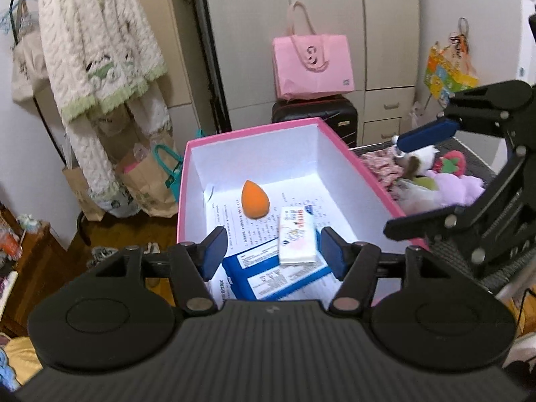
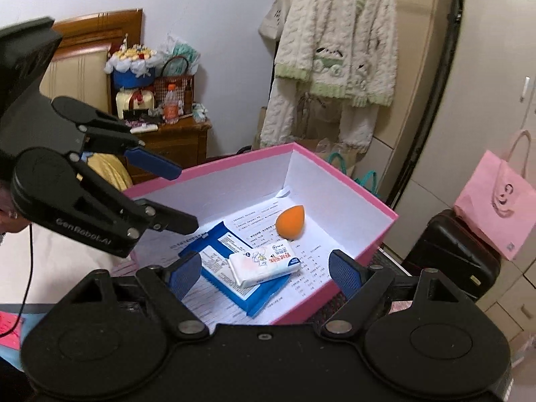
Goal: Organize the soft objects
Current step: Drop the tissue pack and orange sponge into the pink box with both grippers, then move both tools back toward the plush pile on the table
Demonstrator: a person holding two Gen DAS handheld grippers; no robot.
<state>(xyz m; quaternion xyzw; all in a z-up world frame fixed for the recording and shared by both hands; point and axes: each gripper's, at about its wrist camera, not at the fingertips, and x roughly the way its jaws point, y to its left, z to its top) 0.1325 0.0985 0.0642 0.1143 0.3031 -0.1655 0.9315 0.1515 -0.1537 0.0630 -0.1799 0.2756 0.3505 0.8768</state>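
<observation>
A pink box with a white inside point(image 1: 254, 129) point(image 2: 338, 171) holds an orange teardrop sponge point(image 1: 254, 200) point(image 2: 290, 223), a white tissue pack point(image 1: 298, 240) point(image 2: 264, 262) and a blue packet point(image 1: 268, 274) point(image 2: 231, 278) lying on printed paper. My left gripper point(image 1: 273, 251) is open and empty above the box's near end. My right gripper point(image 2: 264, 273) is open and empty above the tissue pack. In the left wrist view the right gripper point(image 1: 415, 181) hangs open over a pile of soft toys point(image 1: 445, 181) right of the box. In the right wrist view the left gripper point(image 2: 177, 197) is at the left.
A black suitcase point(image 1: 315, 114) point(image 2: 449, 248) with a pink bag point(image 1: 313, 63) point(image 2: 495, 207) stands behind the box. A knitted cardigan point(image 1: 97, 50) point(image 2: 338, 40) hangs on a rack. Paper bags point(image 1: 147, 181) sit on the floor. A wooden nightstand point(image 2: 174, 144) holds clutter.
</observation>
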